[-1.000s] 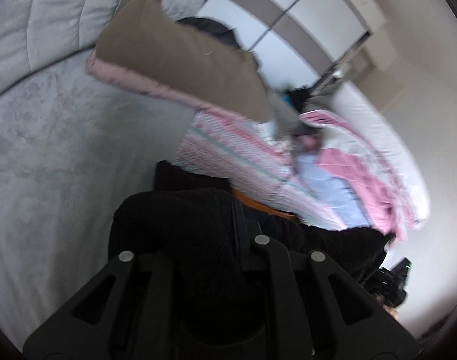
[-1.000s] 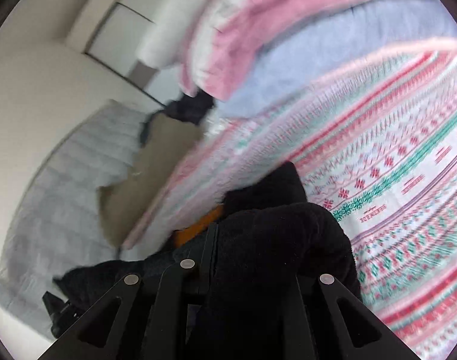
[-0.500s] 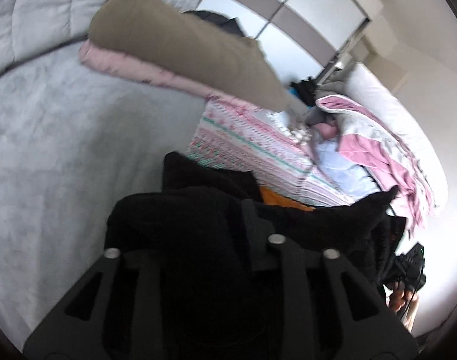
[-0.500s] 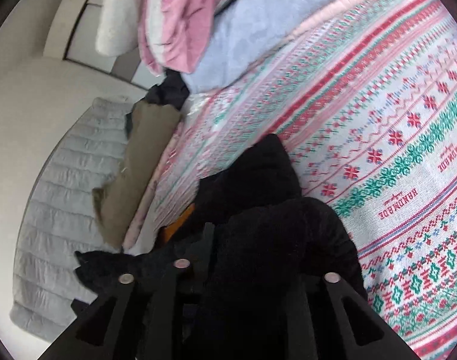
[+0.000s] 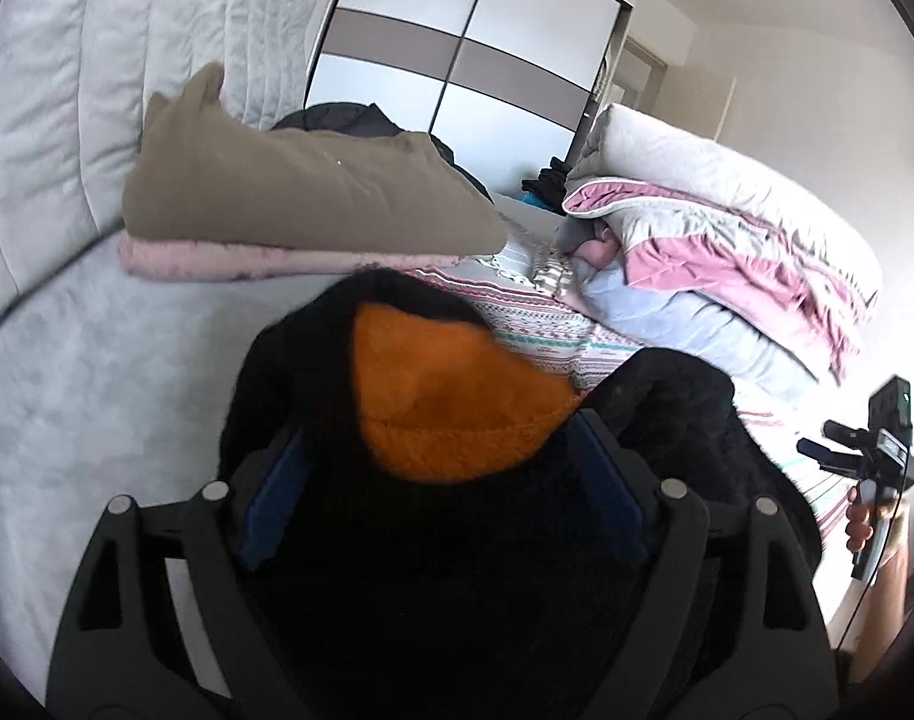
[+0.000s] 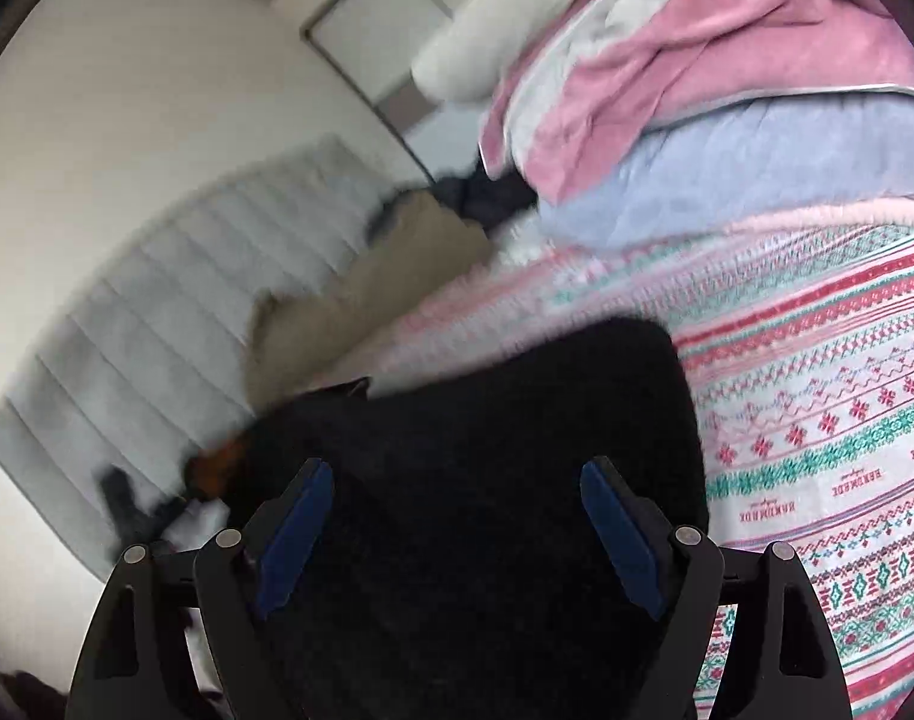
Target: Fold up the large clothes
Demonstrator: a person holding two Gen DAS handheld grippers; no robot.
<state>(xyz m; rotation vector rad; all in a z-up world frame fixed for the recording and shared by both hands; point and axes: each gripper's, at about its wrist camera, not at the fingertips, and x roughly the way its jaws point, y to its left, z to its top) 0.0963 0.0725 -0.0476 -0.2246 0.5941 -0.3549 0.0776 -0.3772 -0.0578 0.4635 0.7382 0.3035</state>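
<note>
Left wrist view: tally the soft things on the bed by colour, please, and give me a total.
Black and orange: 1, the fleece, lying between the opening jaws of the left gripper
Olive: 1, pillow
Pink: 1, folded blanket
Patterned: 1, blanket
Pink and grey: 1, duvet
Total: 5

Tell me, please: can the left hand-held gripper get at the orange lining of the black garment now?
Probably yes. The orange lining lies exposed on the black garment, right ahead of the left hand-held gripper, whose jaws are opening; nothing covers it.
</note>
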